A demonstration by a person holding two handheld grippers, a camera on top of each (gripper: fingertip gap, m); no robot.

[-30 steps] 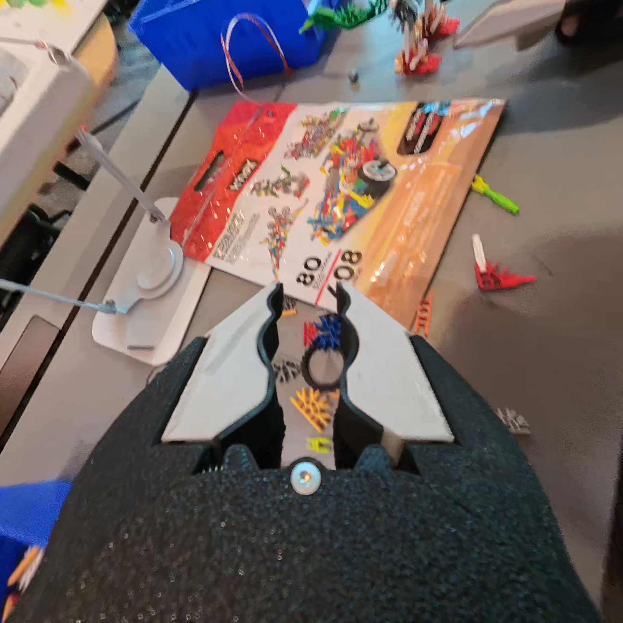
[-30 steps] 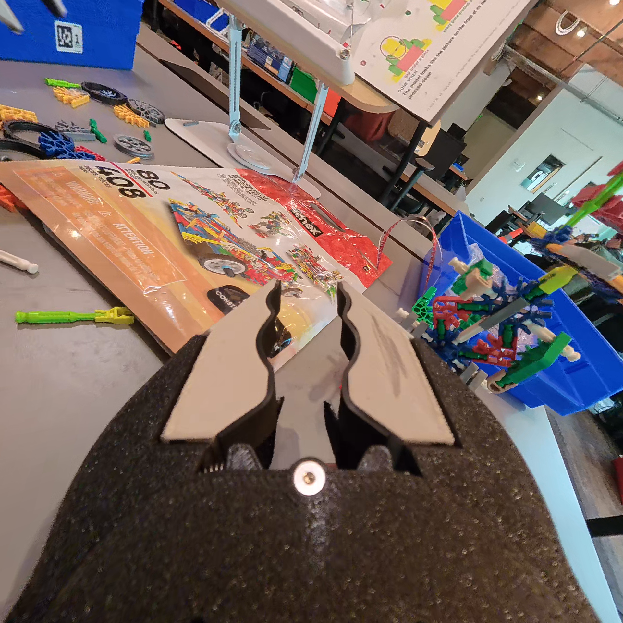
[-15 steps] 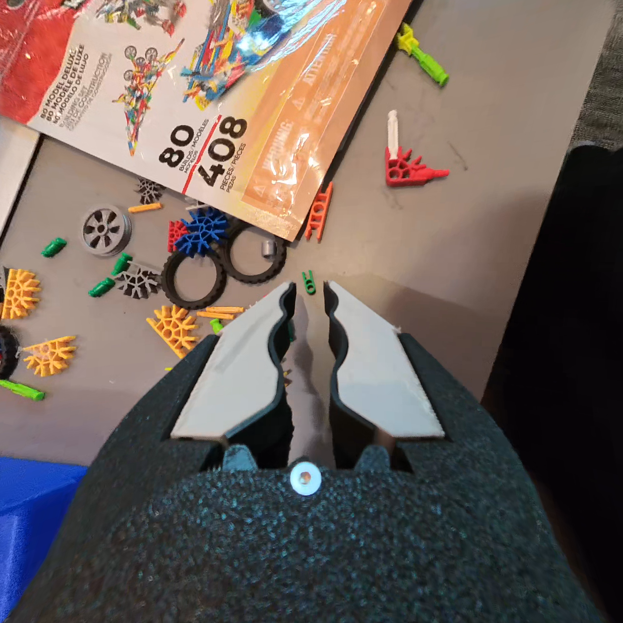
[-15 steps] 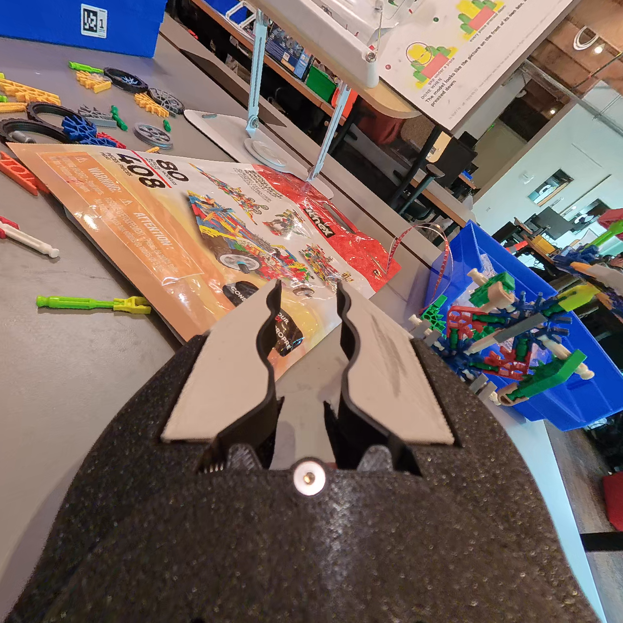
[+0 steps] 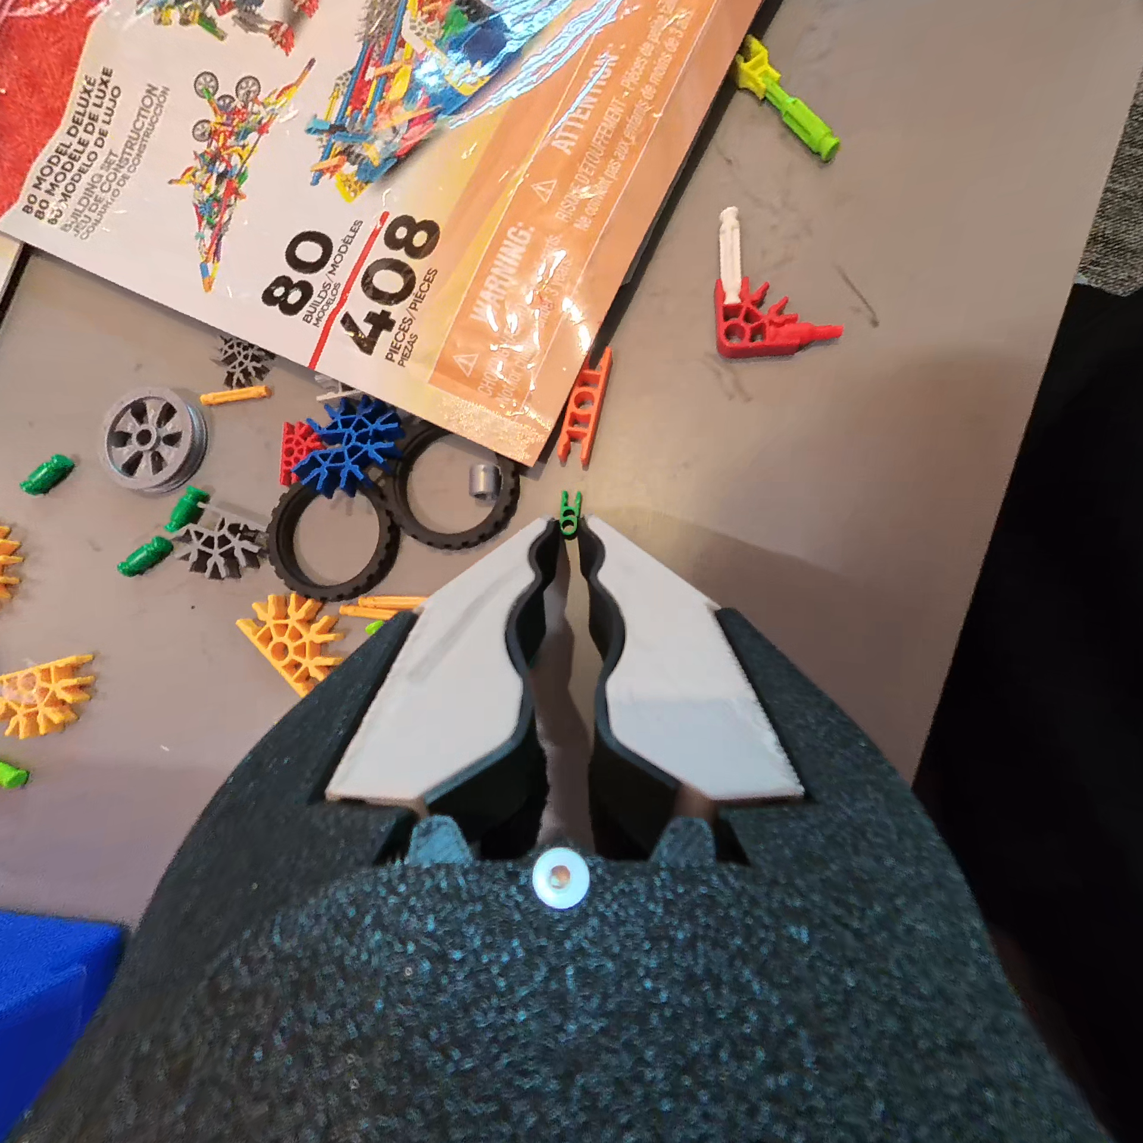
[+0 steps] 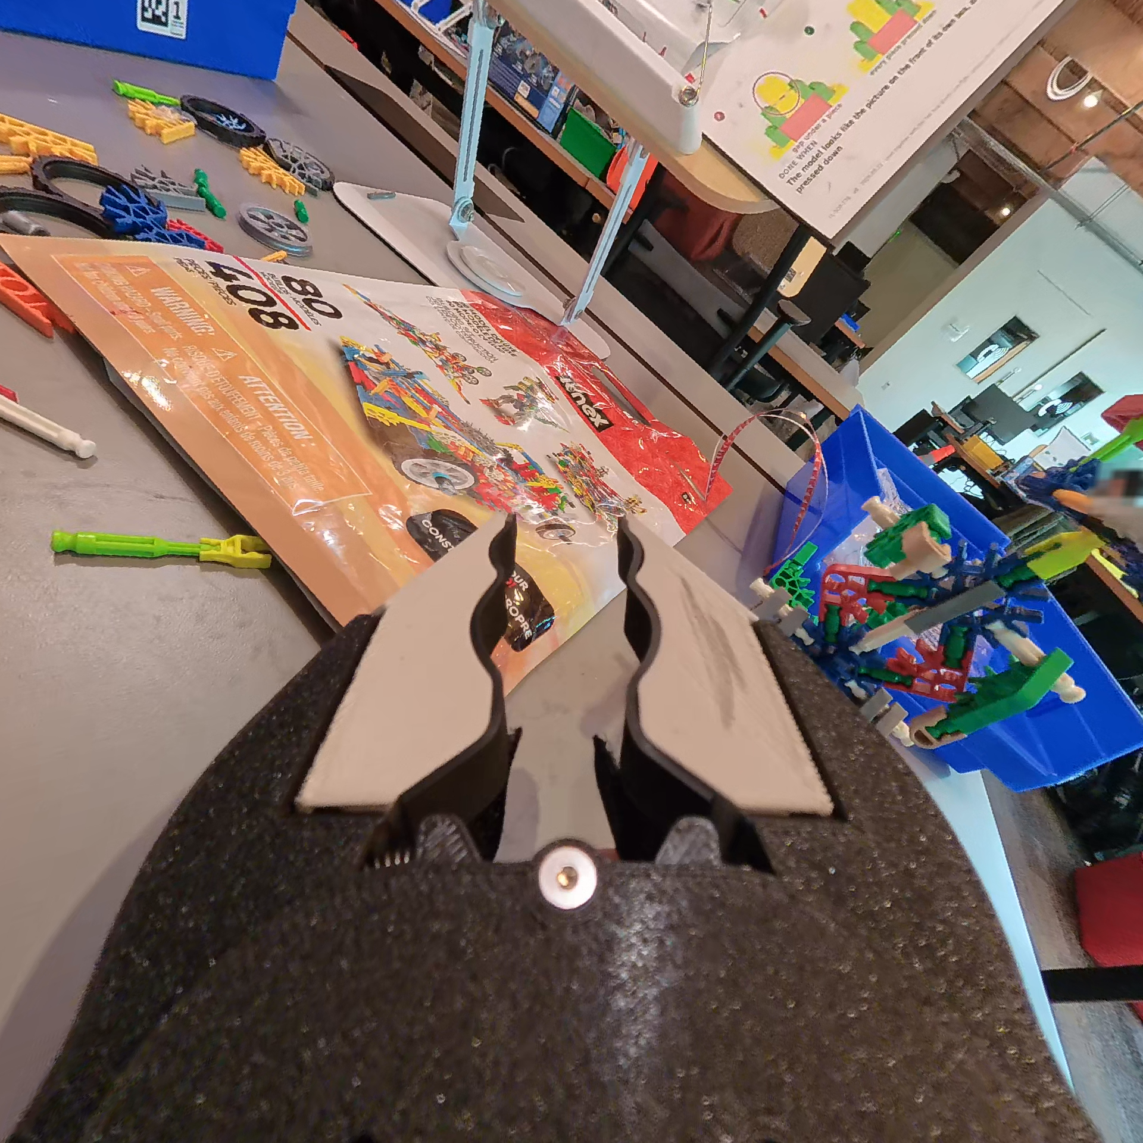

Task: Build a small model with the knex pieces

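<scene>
Grey tabletop (image 5: 773, 495), toy construction parts scattered, printed plastic bag (image 5: 433, 185) lying flat. Left gripper (image 5: 570, 533) nearly closed, tips pinching a small green clip (image 5: 569, 512) at the very ends of the fingers (marginal grip, only the lower part is caught). Two black tyres (image 5: 396, 526) just to its left, orange ladder piece (image 5: 584, 408) just beyond. Judgement: keep squeeze steady, lift straight, no twisting. Right gripper (image 6: 564, 532) spread apart and empty, above the bag's near corner; blue bin (image 6: 1020, 742) of parts to its right.
</scene>
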